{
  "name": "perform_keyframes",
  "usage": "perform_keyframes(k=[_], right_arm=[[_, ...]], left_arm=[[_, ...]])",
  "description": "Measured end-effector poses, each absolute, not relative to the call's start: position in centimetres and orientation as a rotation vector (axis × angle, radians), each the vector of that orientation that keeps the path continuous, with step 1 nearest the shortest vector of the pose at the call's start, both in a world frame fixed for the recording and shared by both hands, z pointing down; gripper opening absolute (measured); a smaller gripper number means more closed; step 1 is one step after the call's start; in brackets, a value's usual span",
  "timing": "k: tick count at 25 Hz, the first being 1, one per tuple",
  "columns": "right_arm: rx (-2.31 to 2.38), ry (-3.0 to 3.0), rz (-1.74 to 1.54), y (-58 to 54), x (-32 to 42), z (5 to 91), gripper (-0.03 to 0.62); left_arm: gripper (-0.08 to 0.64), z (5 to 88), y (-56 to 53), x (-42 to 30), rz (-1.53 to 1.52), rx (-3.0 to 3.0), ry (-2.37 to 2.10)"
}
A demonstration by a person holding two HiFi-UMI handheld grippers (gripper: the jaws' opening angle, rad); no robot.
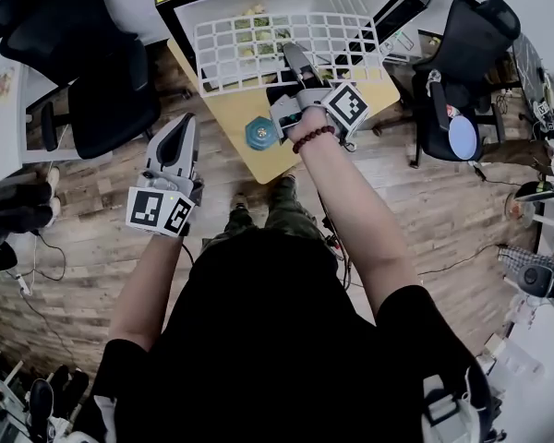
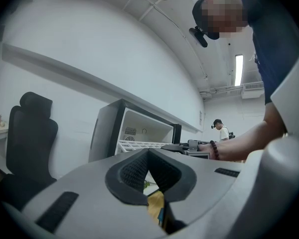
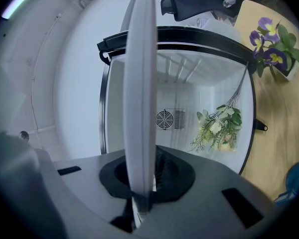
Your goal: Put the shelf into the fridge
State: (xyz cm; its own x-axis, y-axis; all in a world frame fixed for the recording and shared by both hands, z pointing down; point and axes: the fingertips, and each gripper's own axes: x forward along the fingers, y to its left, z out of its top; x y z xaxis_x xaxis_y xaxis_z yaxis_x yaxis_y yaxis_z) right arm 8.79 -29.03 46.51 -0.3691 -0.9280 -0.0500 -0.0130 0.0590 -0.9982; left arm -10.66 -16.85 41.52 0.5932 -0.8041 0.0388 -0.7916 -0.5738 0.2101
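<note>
The right gripper pinches the near edge of the white plastic grid shelf with its jaws clamped on that rim alone. With so narrow a hold the shelf could sag or twist, so a corner may catch the wall of the black-framed, white-lined fridge or press the sprig of pale flowers inside. The shelf lies about flat at the fridge mouth, its long axis across the opening and its far edge pointing in. The left gripper hangs aside, jaws pressed together on nothing.
</note>
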Motion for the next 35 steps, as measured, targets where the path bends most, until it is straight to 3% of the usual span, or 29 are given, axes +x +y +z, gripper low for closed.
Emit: perform_keyframes(k=[35], right_arm=[[-0.862,1.435,-1.700,-30.5,8.5,46.5,0.048]], left_arm=[[0.018,42.8,-15.7,-9.1,-0.077,2.619,-1.268]])
